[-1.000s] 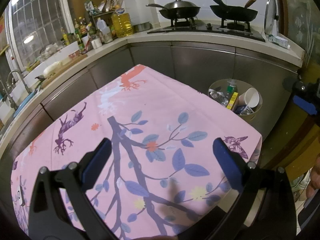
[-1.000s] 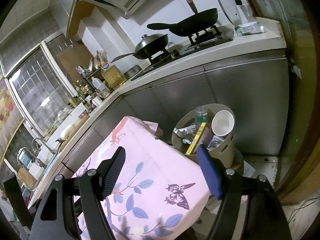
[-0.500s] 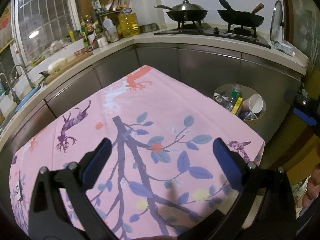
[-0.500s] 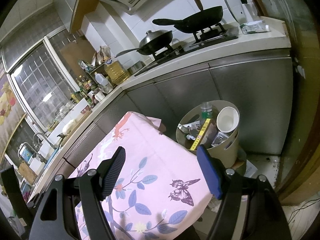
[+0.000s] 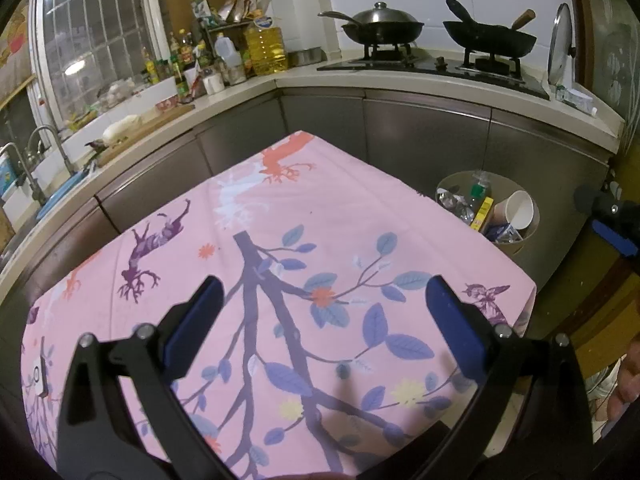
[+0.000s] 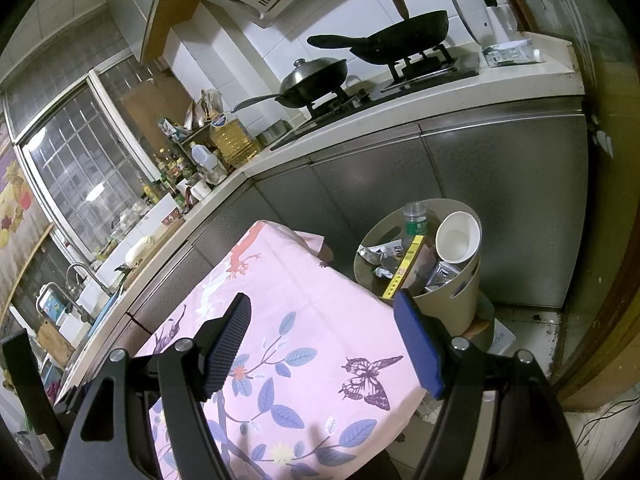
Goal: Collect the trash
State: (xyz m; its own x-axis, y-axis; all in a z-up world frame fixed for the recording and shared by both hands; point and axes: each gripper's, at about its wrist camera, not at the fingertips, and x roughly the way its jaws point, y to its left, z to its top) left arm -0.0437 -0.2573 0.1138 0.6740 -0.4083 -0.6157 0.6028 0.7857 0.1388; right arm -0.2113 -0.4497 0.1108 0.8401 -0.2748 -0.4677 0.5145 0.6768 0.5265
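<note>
The left wrist camera is looking down from just above the pink leaf-printed tablecloth (image 5: 328, 216) toward the steel counter corner. The right wrist camera is tilting over the cloth's right edge. Both are sharing the round beige trash bin (image 5: 530, 236) (image 6: 460, 300) and black woks.

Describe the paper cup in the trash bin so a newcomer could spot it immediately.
Find the pink floral tablecloth; just past its far right corner, against the steel cabinets, stands a beige round bin. The paper cup lies tilted at the bin's right rim, its white inside facing out: the only wide round opening among a yellow box, crumpled wrappers and a green-labelled bottle.
</note>
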